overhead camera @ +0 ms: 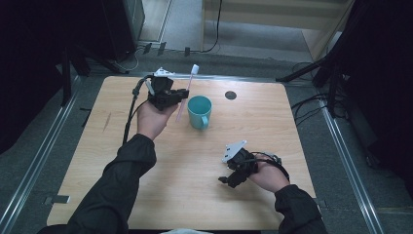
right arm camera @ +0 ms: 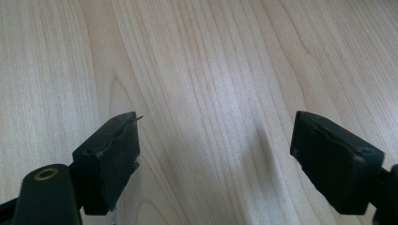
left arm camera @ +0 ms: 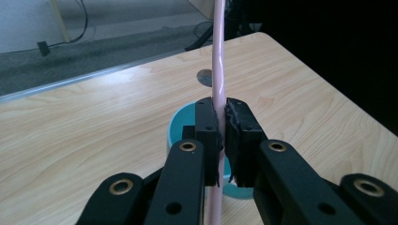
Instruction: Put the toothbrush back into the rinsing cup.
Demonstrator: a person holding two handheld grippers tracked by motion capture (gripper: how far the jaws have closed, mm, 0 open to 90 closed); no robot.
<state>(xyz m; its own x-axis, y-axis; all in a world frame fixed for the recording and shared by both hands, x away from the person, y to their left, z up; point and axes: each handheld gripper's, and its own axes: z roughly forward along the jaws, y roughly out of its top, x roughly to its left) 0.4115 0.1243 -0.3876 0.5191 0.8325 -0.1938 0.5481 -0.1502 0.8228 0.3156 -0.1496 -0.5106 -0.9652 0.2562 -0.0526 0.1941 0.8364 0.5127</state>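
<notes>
One pink toothbrush [overhead camera: 187, 92] was all I had in hand, and it stood nearly upright just to the left of the teal mug [overhead camera: 199, 111] in the high view, its white head up over the far edge of the tabletop [overhead camera: 195, 185] and its lower end hanging free beside the mug's rim. I judged it a light thing, a thin plastic stick, stiff enough not to droop but smooth and rounded, so likely to swivel or slip between flat pads if I let the grip go slack. My left tongs [left arm camera: 221, 136] were clamped on the handle, roughly midway along it, and in the left gripper view the pink shaft ran straight up between the two pads with the mug's open mouth right behind them. That middle hold seemed the right place to me: near the balance point, well away from the bristles, with enough shaft below to lead into the mug. The mug itself looked sturdier and heavier, with its handle turned toward me, and I reckoned a knock from the toothbrush would hardly shift it. My right tongs [right arm camera: 216, 154] hung well apart from all this, low over bare wood near my edge, jaws wide and holding nothing.
</notes>
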